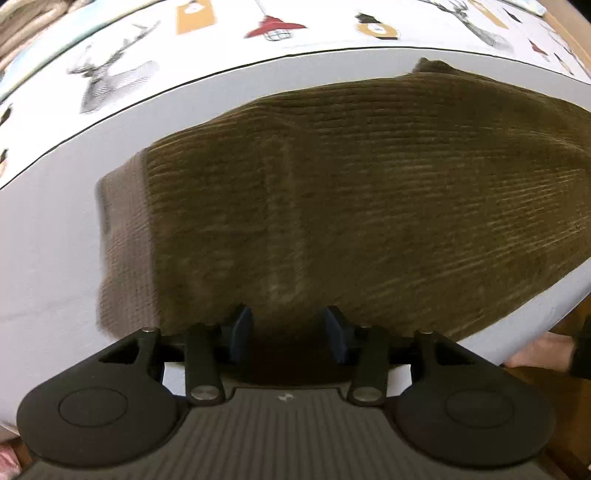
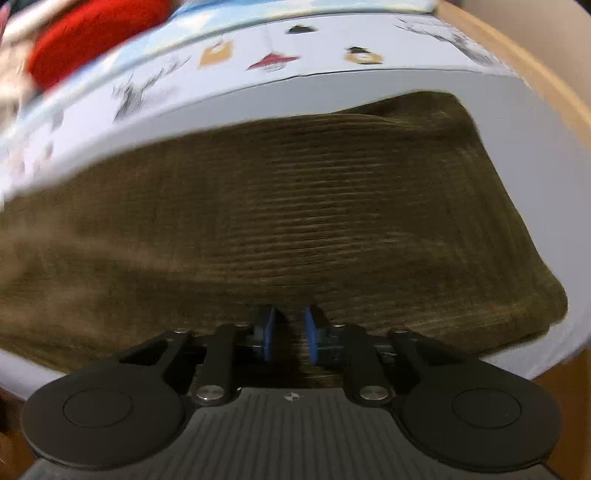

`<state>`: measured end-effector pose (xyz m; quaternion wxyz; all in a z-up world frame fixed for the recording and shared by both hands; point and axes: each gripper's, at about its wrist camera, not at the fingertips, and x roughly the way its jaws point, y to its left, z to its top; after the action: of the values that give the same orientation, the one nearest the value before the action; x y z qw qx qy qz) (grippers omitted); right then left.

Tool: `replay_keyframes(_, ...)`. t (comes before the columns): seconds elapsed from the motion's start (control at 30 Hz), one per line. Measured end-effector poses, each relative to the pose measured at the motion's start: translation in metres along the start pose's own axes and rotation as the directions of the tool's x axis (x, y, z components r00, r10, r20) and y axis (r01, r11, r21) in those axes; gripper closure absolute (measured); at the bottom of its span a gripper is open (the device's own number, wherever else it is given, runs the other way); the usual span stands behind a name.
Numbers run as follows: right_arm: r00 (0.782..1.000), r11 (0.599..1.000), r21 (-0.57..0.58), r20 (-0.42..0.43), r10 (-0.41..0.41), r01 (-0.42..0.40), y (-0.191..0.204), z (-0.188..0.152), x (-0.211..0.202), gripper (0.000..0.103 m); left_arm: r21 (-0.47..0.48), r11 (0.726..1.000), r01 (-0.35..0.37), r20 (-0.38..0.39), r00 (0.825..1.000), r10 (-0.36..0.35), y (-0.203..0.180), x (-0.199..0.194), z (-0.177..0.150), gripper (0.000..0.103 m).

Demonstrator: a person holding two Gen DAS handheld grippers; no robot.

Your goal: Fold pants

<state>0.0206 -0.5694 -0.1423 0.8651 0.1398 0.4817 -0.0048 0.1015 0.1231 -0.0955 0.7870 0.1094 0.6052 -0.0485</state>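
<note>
olive corduroy pants lie flat on the white table. right gripper pinches the near edge; left gripper gapes over it, gripping nothing. risk: a one-sided lift skews the fold.

Right gripper points down at the near edge of the olive corduroy pants; its blue pads stand close together with a narrow strip of the ribbed cloth pinched between them; the pants lie folded across the white board, their right end stopping short of the board's right edge; beyond the far edge runs a printed cloth with deer and lamps; a blurred red fabric sits at the far left corner.
</note>
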Motion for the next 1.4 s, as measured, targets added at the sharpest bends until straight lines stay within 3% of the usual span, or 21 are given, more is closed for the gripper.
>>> replay_keyframes(0.07,0.996,0.988,0.119,-0.002,-0.094,0.094,-0.014,0.004,-0.006,0.103,-0.019,1.000,-0.019,0.006,1.000,0.019,0.007,-0.003,-0.007,0.061)
replay_keyframes(0.13,0.981,0.984,0.011,0.080,-0.178,0.177,0.012,0.008,-0.017,0.095,-0.036,0.999,-0.012,0.045,0.999,0.014,0.008,-0.009,-0.008,0.061)
replay_keyframes(0.17,0.979,0.986,-0.052,0.137,-0.153,0.161,0.028,0.010,-0.023,0.094,-0.033,0.999,-0.012,0.087,0.996,0.015,0.006,-0.017,-0.008,0.061)
replay_keyframes(0.23,0.971,0.981,-0.192,0.237,0.009,0.038,0.070,0.009,-0.037,0.092,-0.021,0.999,0.031,0.177,0.984,-0.026,-0.003,-0.032,-0.003,0.061)
replay_keyframes(0.27,0.961,0.963,-0.268,0.262,0.093,-0.020,0.091,0.006,-0.042,0.084,-0.014,0.998,0.069,0.228,0.972,-0.064,-0.010,-0.040,-0.001,0.063)
replay_keyframes(0.3,0.948,0.931,-0.360,0.272,0.168,-0.062,0.115,0.000,-0.044,0.073,0.002,0.995,0.105,0.271,0.957,-0.101,-0.019,-0.047,0.003,0.066)
replay_keyframes(0.33,0.939,0.888,-0.453,0.264,0.222,-0.082,0.137,-0.007,-0.042,0.070,0.040,0.989,0.141,0.316,0.937,-0.146,-0.033,-0.055,0.006,0.068)
replay_keyframes(0.43,0.939,0.755,-0.645,0.178,0.294,-0.115,0.181,-0.030,-0.028,0.068,0.190,0.967,0.167,0.393,0.890,-0.231,-0.079,-0.067,0.014,0.072)
replay_keyframes(0.5,0.946,0.669,-0.732,0.112,0.304,-0.128,0.198,-0.042,-0.017,0.068,0.289,0.937,0.195,0.392,0.869,-0.301,-0.114,-0.068,0.017,0.072)
replay_keyframes(0.63,0.950,0.560,-0.809,0.009,0.313,-0.176,0.218,-0.050,-0.002,0.068,0.459,0.853,0.249,0.316,0.851,-0.419,-0.169,-0.056,0.017,0.072)
replay_keyframes(0.7,0.959,0.523,-0.835,-0.016,0.284,-0.169,0.225,-0.064,-0.001,0.067,0.519,0.814,0.262,0.258,0.859,-0.441,-0.191,-0.042,0.013,0.071)
replay_keyframes(0.83,0.962,0.527,-0.833,-0.023,0.272,-0.168,0.230,-0.063,0.001,0.067,0.584,0.773,0.248,0.156,0.900,-0.406,-0.218,-0.016,0.003,0.071)
replay_keyframes(0.87,0.962,0.529,-0.831,-0.025,0.271,-0.171,0.232,-0.062,0.002,0.068,0.597,0.768,0.233,0.147,0.909,-0.390,-0.212,-0.014,-0.011,0.077)
replay_keyframes(0.9,0.964,0.528,-0.833,-0.027,0.264,-0.168,0.233,-0.061,0.006,0.071,0.612,0.764,0.206,0.148,0.919,-0.366,-0.213,-0.010,-0.014,0.097)
replay_keyframes(0.93,0.966,0.521,-0.837,-0.032,0.256,-0.166,0.231,-0.064,0.005,0.080,0.624,0.757,0.191,0.146,0.924,-0.354,-0.212,-0.008,-0.016,0.100)
replay_keyframes(0.97,0.966,0.512,-0.843,-0.031,0.258,-0.164,0.231,-0.061,0.003,0.100,0.627,0.753,0.201,0.147,0.918,-0.368,-0.208,-0.011,-0.017,0.100)
replay_keyframes(1.1,0.941,0.554,-0.797,-0.054,0.333,-0.242,0.216,-0.050,-0.015,0.100,0.615,0.738,0.277,0.116,0.894,-0.432,-0.193,-0.021,-0.021,0.101)
replay_keyframes(1.17,0.951,0.546,-0.784,-0.184,0.250,-0.295,0.215,-0.060,0.001,0.098,0.628,0.721,0.295,0.036,0.914,-0.405,-0.196,-0.009,-0.025,0.102)
replay_keyframes(1.23,0.960,0.493,-0.831,-0.164,0.228,-0.260,0.219,-0.069,-0.001,0.098,0.661,0.703,0.262,0.002,0.936,-0.351,-0.198,-0.002,-0.033,0.099)
replay_keyframes(1.3,0.947,0.569,-0.764,-0.175,0.269,-0.303,0.218,-0.053,-0.011,0.098,0.638,0.719,0.276,0.054,0.915,-0.399,-0.190,-0.014,-0.028,0.097)
replay_keyframes(1.4,0.923,0.625,-0.708,-0.103,0.370,-0.329,0.214,-0.035,-0.031,0.098,0.518,0.772,0.367,0.161,0.845,-0.510,-0.160,-0.039,-0.011,0.093)
